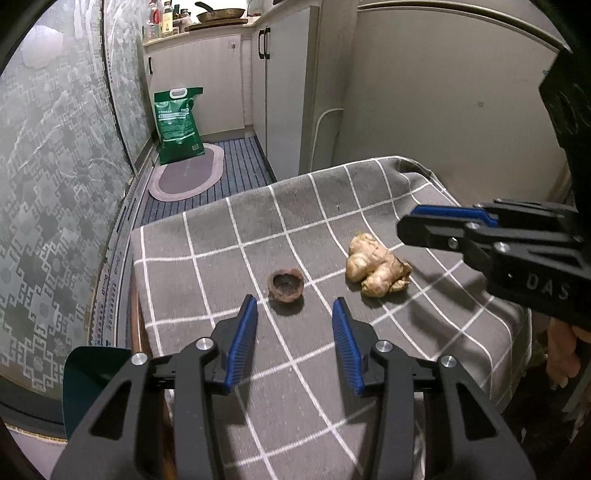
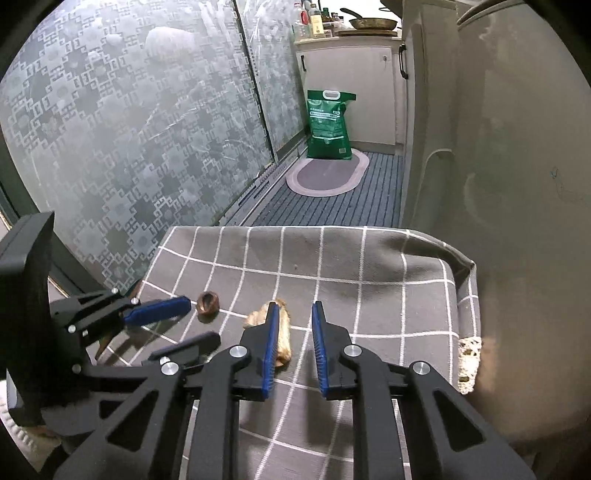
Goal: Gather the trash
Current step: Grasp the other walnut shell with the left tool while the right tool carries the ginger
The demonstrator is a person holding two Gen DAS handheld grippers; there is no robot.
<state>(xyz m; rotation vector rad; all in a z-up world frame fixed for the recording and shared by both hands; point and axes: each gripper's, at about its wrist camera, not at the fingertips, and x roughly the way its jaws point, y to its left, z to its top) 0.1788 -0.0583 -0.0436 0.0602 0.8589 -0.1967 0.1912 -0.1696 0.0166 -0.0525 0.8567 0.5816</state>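
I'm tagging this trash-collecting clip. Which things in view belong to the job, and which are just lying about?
Job:
- brown shell piece
- ginger root
- left tool
- right tool

Lying about:
- green bag on the floor
- oval mat
- checked cloth
- frying pan on the counter

"DAS" on the right gripper (image 1: pixel 417 225)

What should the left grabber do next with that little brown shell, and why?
Probably ease the left gripper a little forward and down, so that its open jaws come to either side of the brown shell, and only then close. The shell lies on the checked cloth just at the tips, about centred between them, and nothing is held yet.
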